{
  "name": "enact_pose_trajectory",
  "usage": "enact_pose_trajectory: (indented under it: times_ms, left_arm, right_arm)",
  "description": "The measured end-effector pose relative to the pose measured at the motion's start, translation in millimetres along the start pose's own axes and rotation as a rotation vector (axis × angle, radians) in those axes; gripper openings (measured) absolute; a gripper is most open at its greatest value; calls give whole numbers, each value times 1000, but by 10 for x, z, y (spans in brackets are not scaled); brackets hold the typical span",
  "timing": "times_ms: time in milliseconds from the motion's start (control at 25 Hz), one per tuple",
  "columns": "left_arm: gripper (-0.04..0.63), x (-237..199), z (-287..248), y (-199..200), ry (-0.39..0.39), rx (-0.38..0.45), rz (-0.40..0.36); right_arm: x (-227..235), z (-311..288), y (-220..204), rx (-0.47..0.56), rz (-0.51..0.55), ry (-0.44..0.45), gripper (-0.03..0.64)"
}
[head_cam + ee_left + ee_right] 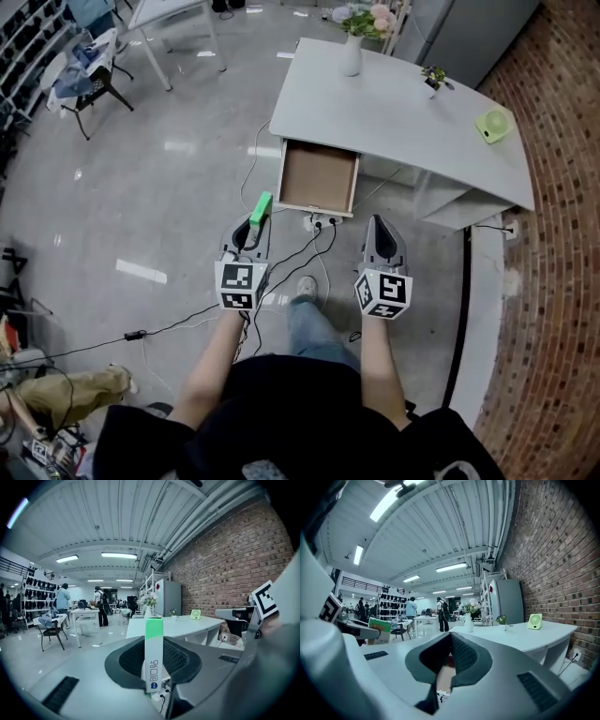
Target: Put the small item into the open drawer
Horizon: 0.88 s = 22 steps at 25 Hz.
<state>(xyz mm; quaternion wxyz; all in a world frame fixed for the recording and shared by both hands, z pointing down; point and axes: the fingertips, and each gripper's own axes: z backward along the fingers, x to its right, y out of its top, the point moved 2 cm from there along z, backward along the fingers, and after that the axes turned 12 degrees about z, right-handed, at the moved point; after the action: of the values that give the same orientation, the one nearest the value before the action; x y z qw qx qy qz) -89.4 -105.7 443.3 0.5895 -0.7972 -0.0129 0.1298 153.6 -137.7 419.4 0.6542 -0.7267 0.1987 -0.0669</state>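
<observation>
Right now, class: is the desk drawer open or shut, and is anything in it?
Open and empty: the drawer juts out from the desk front, its brown bottom bare.

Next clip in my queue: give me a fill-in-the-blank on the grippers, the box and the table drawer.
1. The left gripper is shut on a box whose far end is coloured ____.
2. The drawer of the white table stands ____.
3. The right gripper is shut and holds ____.
4. The white vase on the table holds ____.
Missing words: green; open; nothing; flowers.
</observation>
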Motion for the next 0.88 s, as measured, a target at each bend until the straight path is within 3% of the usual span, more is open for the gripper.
enact_pose_trajectory:
  times_ms: [400,880]
  left_arm:
    - [92,-14,-1029,294,19,16,16]
    - [91,-52,-1543,258,-13,-53,13]
  right_arm:
    - [326,-1147,85,-23,39,103,0]
    - [310,-1636,57,-68,33,135,0]
